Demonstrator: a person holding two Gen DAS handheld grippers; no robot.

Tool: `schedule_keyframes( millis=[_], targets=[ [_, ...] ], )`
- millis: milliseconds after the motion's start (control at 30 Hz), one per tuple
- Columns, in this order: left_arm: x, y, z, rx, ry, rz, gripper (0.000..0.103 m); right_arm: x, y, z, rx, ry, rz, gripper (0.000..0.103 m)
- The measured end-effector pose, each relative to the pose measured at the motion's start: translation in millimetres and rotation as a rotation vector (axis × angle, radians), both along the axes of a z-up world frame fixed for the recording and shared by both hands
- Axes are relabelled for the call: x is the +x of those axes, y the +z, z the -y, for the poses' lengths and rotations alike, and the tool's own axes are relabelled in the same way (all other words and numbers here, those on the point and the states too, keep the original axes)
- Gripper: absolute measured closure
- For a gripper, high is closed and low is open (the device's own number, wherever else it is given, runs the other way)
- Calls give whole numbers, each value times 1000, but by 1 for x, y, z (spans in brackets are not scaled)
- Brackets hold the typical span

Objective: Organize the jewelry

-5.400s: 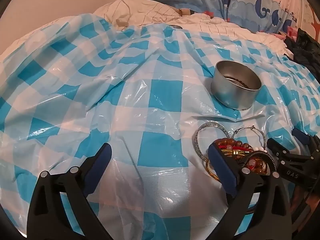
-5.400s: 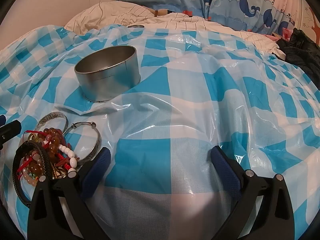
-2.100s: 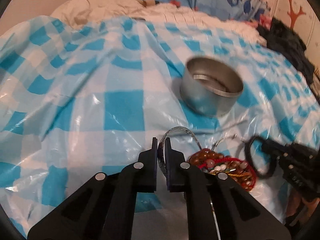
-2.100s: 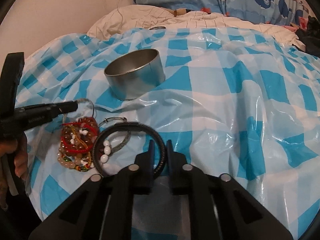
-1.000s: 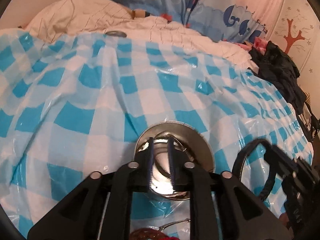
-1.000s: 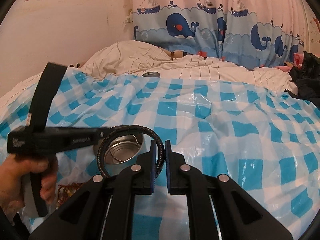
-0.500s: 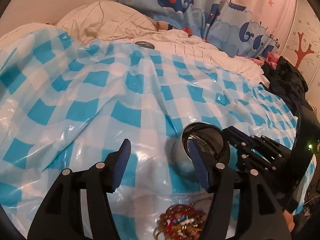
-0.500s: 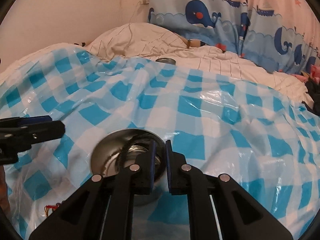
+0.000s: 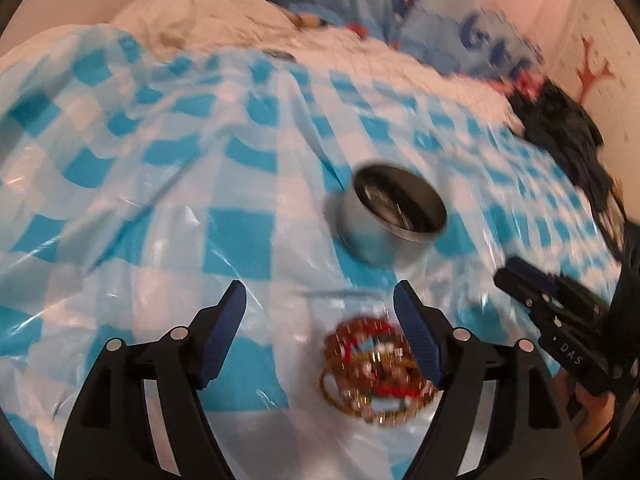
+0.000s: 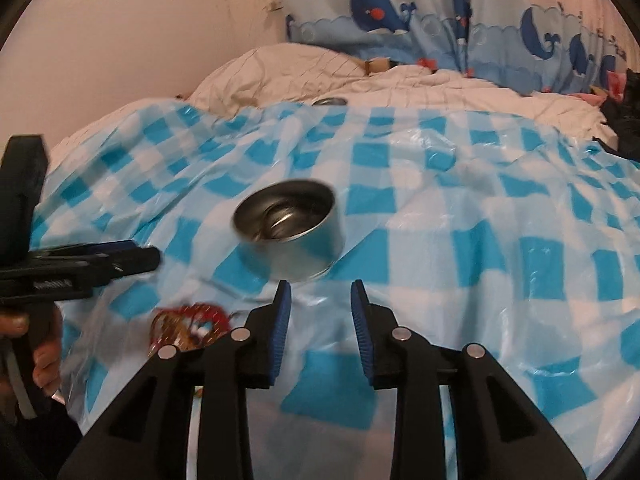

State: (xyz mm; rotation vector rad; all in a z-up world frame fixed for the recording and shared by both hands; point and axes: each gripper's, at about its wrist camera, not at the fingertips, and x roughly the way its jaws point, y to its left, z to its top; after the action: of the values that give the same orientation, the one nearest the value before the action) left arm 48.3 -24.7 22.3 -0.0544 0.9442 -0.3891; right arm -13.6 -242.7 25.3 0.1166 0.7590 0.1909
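Note:
A round metal tin (image 9: 394, 216) stands on the blue-and-white checked plastic sheet (image 9: 160, 264); it also shows in the right wrist view (image 10: 290, 226), with silver bangles lying inside. A tangle of beaded and red-cord bracelets (image 9: 374, 368) lies on the sheet in front of the tin, also in the right wrist view (image 10: 188, 324). My left gripper (image 9: 320, 316) is open and empty, just above and left of the tangle. My right gripper (image 10: 318, 308) is open and empty, just in front of the tin; it shows in the left wrist view (image 9: 520, 276) at the right.
The sheet covers a bed with a white quilt (image 10: 320, 72) and whale-print pillows (image 10: 440, 24) at the back. Dark clothing (image 9: 568, 136) lies at the bed's right edge. A small metal lid (image 10: 330, 101) rests at the sheet's far edge. A pink wall (image 10: 140, 32) stands behind.
Both grippers dropped their bracelets into the tin and drew back. The right gripper has opened. The left gripper has moved down toward the bracelet tangle.

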Motion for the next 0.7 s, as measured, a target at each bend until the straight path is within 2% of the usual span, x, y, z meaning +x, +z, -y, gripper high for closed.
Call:
schedule_keyframes(
  millis=[100,200,333,400,500,600,700],
  targets=[
    [-5,-11,3,27,-63,-19,31,2,-4,-7,-5,13,-1,64],
    [-14,-11,8,32,-139,0,31,6,-10,-2,22,5,-27,64],
    [-19,-15,5,63,-172,10,31,11,-21,7,147,22,-95,64],
    [-18,-18,-2,40,-171,-6,30,11,-21,5,152,31,-98,64],
    [-21,-21,-4,12,-207,-16,28,11,-19,-3,161,74,-99,64],
    [-32,-17,-4,28,-273,17,27,10,-21,-13,190,138,-101,64],
    [-38,-14,-9,28,-288,32,23,11,-27,-30,188,189,-116,64]
  ],
)
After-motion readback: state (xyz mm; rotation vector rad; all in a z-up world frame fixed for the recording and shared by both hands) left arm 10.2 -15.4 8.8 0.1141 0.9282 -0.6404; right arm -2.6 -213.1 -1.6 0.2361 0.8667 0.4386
